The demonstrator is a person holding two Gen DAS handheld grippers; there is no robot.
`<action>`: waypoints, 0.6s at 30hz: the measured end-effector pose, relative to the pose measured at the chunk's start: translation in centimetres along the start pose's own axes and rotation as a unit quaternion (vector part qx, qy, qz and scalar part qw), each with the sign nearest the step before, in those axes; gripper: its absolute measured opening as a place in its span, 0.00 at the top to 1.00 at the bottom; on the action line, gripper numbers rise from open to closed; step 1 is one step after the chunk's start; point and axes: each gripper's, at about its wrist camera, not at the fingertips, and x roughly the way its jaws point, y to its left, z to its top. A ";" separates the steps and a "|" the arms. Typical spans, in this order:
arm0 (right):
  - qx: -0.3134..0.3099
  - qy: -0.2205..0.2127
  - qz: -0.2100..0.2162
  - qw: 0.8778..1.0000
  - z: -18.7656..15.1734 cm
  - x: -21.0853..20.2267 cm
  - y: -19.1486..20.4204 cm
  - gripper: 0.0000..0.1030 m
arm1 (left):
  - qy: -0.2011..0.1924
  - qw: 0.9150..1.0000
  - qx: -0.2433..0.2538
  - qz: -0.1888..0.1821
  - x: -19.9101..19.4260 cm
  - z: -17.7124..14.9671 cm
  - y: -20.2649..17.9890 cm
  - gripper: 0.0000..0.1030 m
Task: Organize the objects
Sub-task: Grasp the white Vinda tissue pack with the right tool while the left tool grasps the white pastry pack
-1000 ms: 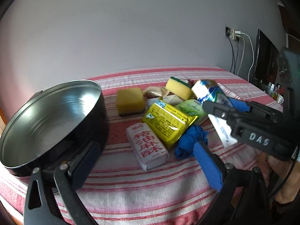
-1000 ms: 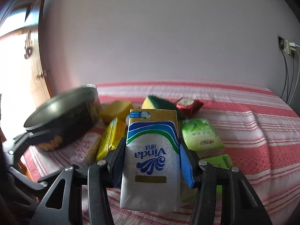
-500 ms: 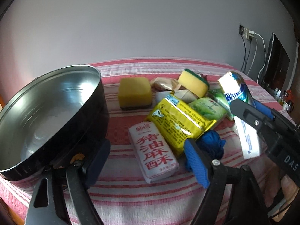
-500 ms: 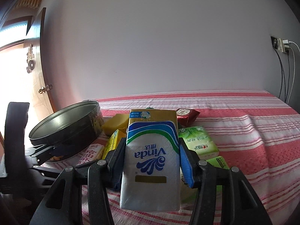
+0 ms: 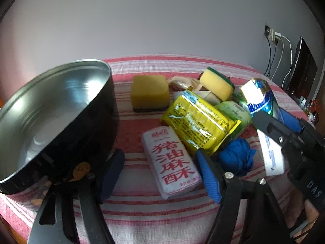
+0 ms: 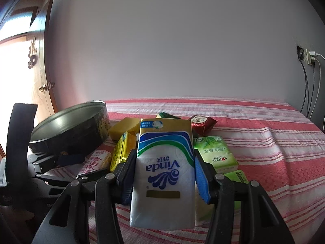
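The right tongs (image 6: 164, 174) squeeze a pack of tissues (image 6: 164, 168) between their two pads, one pad on each side. The pack stands up tall, lifted clear of the striped cloth (image 6: 264, 142). It is white at the bottom with blue and green waves across the middle and a gold band on top. Blue letters on it are upside down.

The left tongs (image 5: 160, 168) are about half open, and their jaws have just been closing. Nothing is pinched in them. A white pack with big red writing (image 5: 171, 160) lies flat on the cloth between the two fingers. I cannot tell if the pads touch it. Right by the left finger sits a round black tin (image 5: 54, 122), shiny silver inside, tipped a little. By the right finger is a crumpled blue bag (image 5: 237, 156).

Just past the white pack lies a yellow packet (image 5: 200, 122) with small writing on it. Behind it is a square yellow sponge (image 5: 150, 91), and more to the right a second sponge (image 5: 217, 83), yellow with a green back. A green tissue pack (image 5: 235, 113) peeks out beside the yellow packet. In the right view, a little red wrapped snack (image 6: 202, 122) sits behind the held tissues.
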 end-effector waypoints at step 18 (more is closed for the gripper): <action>-0.002 -0.024 -0.010 1.000 -0.3 -0.8 0.1 0.47 | -0.081 0.996 0.026 0.002 -2.4 -1.4 -0.2 0.67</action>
